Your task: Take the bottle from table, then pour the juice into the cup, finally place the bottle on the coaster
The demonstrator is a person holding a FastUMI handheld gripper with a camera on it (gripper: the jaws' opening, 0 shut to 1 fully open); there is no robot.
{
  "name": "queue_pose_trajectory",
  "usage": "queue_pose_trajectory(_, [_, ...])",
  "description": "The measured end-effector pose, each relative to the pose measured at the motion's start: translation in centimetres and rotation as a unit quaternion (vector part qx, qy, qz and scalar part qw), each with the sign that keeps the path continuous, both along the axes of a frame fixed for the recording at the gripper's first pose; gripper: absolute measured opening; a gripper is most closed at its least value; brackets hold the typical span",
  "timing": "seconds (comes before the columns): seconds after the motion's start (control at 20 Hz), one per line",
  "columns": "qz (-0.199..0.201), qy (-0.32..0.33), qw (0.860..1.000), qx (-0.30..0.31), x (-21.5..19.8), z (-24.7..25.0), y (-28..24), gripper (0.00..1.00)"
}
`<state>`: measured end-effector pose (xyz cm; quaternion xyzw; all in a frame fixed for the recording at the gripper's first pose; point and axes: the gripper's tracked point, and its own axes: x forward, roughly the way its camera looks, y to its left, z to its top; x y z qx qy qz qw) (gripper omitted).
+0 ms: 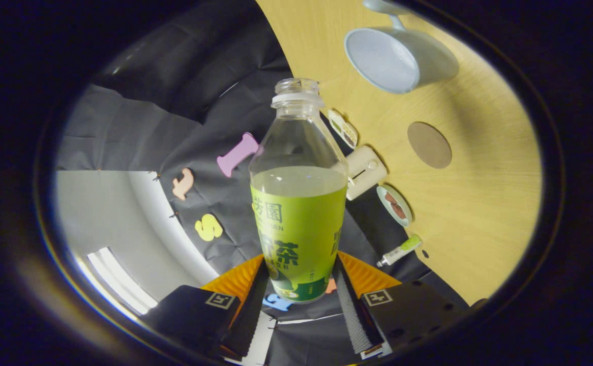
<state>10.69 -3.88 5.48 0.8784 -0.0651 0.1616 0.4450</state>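
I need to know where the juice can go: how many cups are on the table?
1. The cup sits on the wooden table, beyond the round coaster and off to the side of the bottle clamped in the tongs. The bottle could hide another.

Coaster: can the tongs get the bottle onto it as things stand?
Probably yes. The tongs are shut on the uncapped bottle, and the brown round coaster lies bare on the wooden table; the pale cup sits apart from it.
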Motion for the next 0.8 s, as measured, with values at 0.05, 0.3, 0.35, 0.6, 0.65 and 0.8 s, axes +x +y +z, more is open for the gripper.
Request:
queue_pose_trajectory(0.05, [-0.002, 0.0, 1.0, 0.0, -0.1, -0.1, -0.1, 0.76])
queue_pose_trajectory(0.3, [-0.002, 0.003, 1.0, -0.004, -0.9, -0.7, -0.3, 0.76])
queue_pose_trajectory(0.35, [-0.003, 0.005, 1.0, -0.012, -0.8, -0.8, -0.2, 0.76])
queue_pose_trajectory(0.6, [0.003, 0.039, 0.994, -0.097, 0.0, -2.8, 1.5, 0.76])
queue_pose_trajectory(0.65, [0.006, 0.048, 0.992, -0.116, 0.3, -3.3, 2.0, 0.76])
queue_pose_trajectory(0.8, [0.008, 0.07, 0.98, -0.187, -0.1, -5.2, 3.1, 0.76])
